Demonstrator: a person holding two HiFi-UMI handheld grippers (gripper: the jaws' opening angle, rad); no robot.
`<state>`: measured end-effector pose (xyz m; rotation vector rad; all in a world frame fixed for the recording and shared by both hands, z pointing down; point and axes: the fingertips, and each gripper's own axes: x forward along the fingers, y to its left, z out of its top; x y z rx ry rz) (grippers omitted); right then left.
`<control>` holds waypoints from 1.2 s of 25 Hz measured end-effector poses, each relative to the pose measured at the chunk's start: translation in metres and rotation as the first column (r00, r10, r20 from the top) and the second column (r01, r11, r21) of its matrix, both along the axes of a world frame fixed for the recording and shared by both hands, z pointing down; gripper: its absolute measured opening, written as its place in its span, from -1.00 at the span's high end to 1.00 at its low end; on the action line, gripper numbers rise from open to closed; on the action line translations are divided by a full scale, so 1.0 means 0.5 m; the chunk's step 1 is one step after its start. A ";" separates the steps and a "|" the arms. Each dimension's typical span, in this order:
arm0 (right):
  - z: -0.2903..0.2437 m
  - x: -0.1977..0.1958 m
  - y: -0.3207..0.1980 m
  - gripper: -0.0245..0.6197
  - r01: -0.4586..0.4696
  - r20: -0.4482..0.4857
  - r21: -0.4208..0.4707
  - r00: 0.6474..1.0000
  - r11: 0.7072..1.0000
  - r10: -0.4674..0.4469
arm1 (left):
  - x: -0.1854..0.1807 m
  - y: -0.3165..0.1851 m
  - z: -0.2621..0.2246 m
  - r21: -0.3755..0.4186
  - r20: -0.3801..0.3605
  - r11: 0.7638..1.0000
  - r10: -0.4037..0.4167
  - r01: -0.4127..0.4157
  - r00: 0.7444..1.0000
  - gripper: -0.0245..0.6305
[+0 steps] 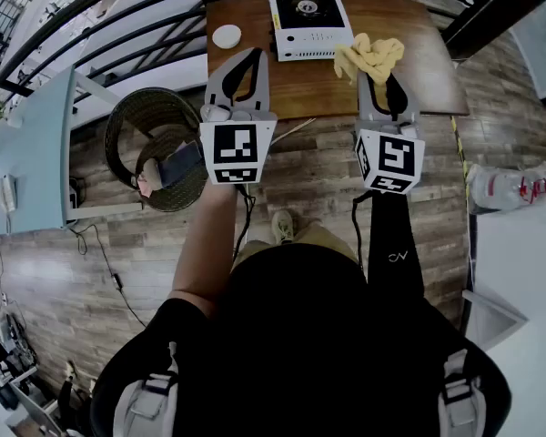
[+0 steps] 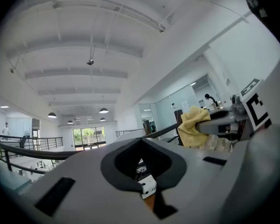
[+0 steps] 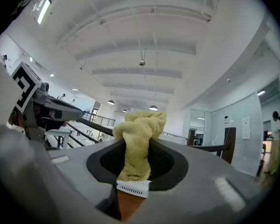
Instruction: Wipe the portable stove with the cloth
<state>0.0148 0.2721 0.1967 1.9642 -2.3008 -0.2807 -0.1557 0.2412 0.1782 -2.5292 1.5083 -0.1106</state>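
Observation:
The portable stove, white with a black top, sits at the far edge of the wooden table. My right gripper is shut on the yellow cloth, which bunches up above its jaws just right of the stove. In the right gripper view the cloth fills the gap between the jaws, with the stove's edge below. My left gripper is shut on nothing, hovering over the table's near edge left of the stove. The left gripper view shows the stove through its jaws and the cloth to the right.
A white round disc lies on the table left of the stove. A round wicker seat holding a phone stands on the floor at left, beside a pale blue table. Water bottles lie at right. A dark railing runs behind.

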 end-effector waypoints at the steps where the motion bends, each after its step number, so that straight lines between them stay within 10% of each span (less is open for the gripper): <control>1: 0.000 0.000 0.000 0.56 0.001 0.002 -0.001 1.000 1.000 -0.001 | 0.000 0.000 -0.001 0.000 -0.002 1.000 0.001 -0.001 1.000 0.91; 30: 0.017 0.072 -0.145 0.56 -0.026 0.056 0.009 0.998 1.000 0.026 | 0.093 -0.109 0.015 0.013 -0.011 0.999 0.047 -0.046 0.999 0.91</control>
